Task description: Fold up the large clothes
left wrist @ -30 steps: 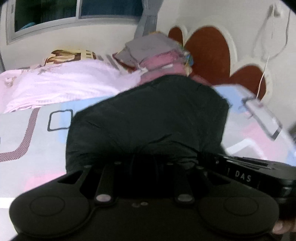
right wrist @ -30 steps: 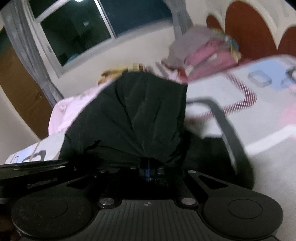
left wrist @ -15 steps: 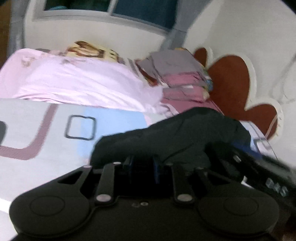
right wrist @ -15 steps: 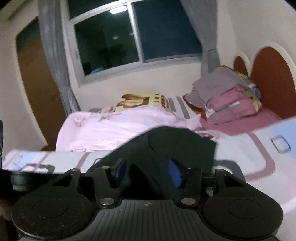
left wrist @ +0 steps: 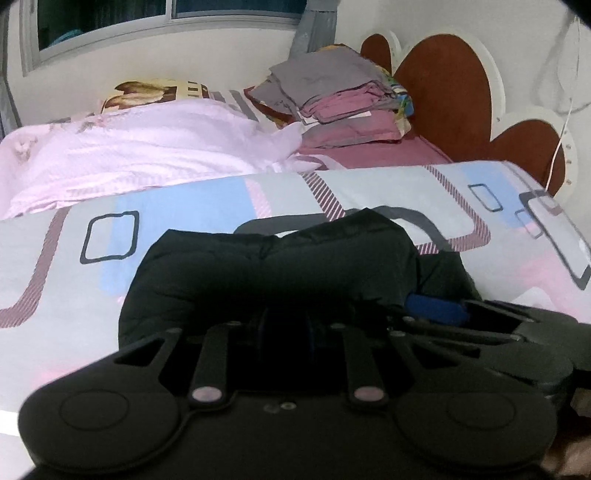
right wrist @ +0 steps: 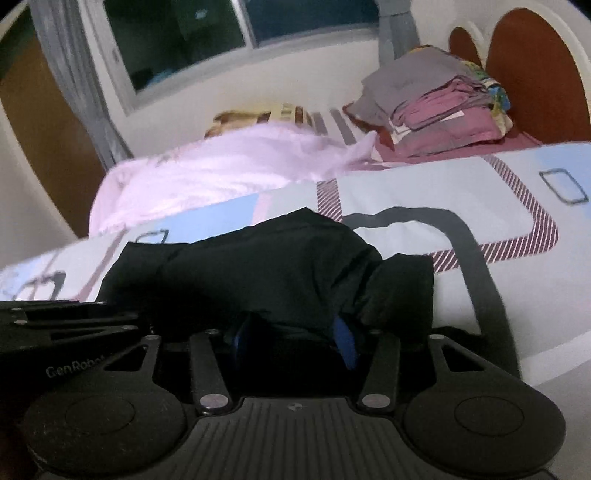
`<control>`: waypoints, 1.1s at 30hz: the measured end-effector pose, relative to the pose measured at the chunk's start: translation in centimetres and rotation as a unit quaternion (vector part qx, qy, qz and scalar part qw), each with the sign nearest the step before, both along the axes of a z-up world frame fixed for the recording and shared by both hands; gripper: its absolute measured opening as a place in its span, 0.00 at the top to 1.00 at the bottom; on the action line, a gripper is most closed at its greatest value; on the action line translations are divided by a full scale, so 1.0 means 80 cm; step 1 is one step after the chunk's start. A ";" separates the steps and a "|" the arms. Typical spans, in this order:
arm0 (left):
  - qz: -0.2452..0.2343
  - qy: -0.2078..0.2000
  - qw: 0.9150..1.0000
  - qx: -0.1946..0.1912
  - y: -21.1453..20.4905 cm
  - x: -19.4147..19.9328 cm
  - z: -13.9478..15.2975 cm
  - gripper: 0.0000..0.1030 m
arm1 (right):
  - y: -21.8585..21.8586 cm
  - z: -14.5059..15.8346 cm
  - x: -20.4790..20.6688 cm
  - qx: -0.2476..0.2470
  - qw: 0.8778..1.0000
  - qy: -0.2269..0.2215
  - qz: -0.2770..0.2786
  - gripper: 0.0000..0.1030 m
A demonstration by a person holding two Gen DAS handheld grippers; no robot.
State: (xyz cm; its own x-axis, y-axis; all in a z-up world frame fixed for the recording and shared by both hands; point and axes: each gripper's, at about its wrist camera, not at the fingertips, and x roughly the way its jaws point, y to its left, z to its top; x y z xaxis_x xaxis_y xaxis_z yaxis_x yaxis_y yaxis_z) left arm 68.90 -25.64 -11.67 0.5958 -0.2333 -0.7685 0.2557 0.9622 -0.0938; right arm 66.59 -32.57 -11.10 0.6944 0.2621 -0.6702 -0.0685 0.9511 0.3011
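Blue pads (right wrist: 345, 341) of the right gripper (right wrist: 291, 338) stand spread apart, with a fold of the black garment (right wrist: 258, 273) draped down between and over them; whether they touch the cloth cannot be told, since it hides the tips. In the left wrist view the left gripper (left wrist: 286, 328) shows its two fingers close together, sunk into the near edge of the same black garment (left wrist: 273, 269), and they seem to pinch that edge (the pads themselves are dark and mostly covered).

Beyond both sets of fingers the garment lies bunched in a low, puffy heap on the patterned bedsheet (left wrist: 207, 199), its bulk directly ahead of the left gripper and slightly left of centre for the right one. From the left wrist camera the right gripper appears at the lower right, one blue pad (left wrist: 436, 308) showing just beside the garment's right end.

Farther out, a pale pink blanket (left wrist: 140, 155) lies crumpled across the bed behind the sheet. Right of it sits a stack of folded grey and pink clothes (left wrist: 332, 92) against the brown scalloped headboard (left wrist: 447, 85). A yellow printed pillow (left wrist: 155, 90) peeks out behind the blanket, below the window (right wrist: 192, 33) and its grey curtain (right wrist: 74, 85).
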 end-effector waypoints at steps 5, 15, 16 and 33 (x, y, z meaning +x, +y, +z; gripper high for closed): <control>-0.015 -0.006 1.000 0.007 0.004 -0.011 0.023 0.82 | 0.005 0.036 -0.011 -0.036 0.999 0.009 0.022 0.54; -0.042 -0.036 0.998 -0.029 0.056 -0.143 0.082 0.82 | 0.028 0.101 -0.125 -0.057 0.996 0.008 0.074 0.54; -0.044 -0.033 0.998 -0.023 0.060 -0.156 0.076 0.82 | 0.033 0.094 -0.131 -0.060 0.995 0.017 0.077 0.54; -0.032 -0.017 0.999 0.015 0.052 -0.172 0.056 0.80 | 0.026 0.070 -0.147 -0.029 0.997 0.056 0.035 0.54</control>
